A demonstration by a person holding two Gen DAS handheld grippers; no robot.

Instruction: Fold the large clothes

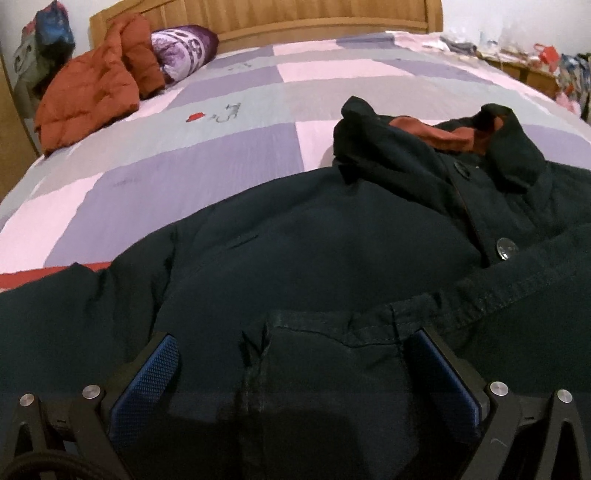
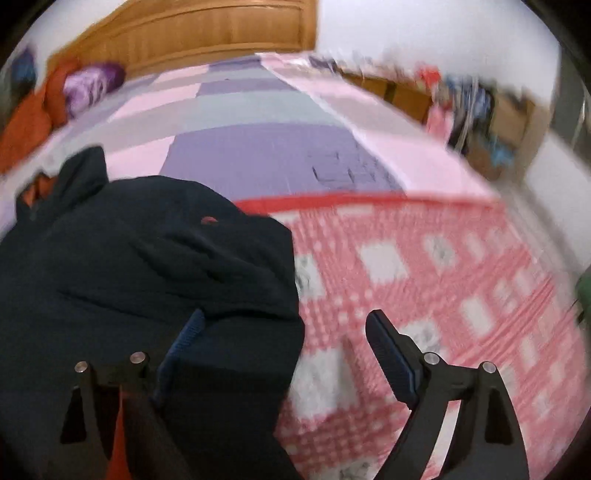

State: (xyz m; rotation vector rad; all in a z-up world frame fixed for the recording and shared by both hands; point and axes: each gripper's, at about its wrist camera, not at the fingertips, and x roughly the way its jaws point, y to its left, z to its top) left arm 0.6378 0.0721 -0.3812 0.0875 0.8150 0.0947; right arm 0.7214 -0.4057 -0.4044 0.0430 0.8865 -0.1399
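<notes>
The right gripper (image 2: 284, 332) has its jaws spread wide. The left finger (image 2: 186, 334) lies against the edge of the dark jacket (image 2: 140, 258), and the right finger (image 2: 388, 350) is over the red and white checked cloth (image 2: 424, 266). The jacket lies bunched from 7 to 10 o'clock. Beyond it, the purple and pink bedspread (image 2: 258, 147) runs toward the wooden headboard (image 2: 207, 33) at 12 o'clock. An orange coat (image 2: 26, 122) and a purple pillow (image 2: 88, 85) are at 10 o'clock. The picture is blurred.
</notes>
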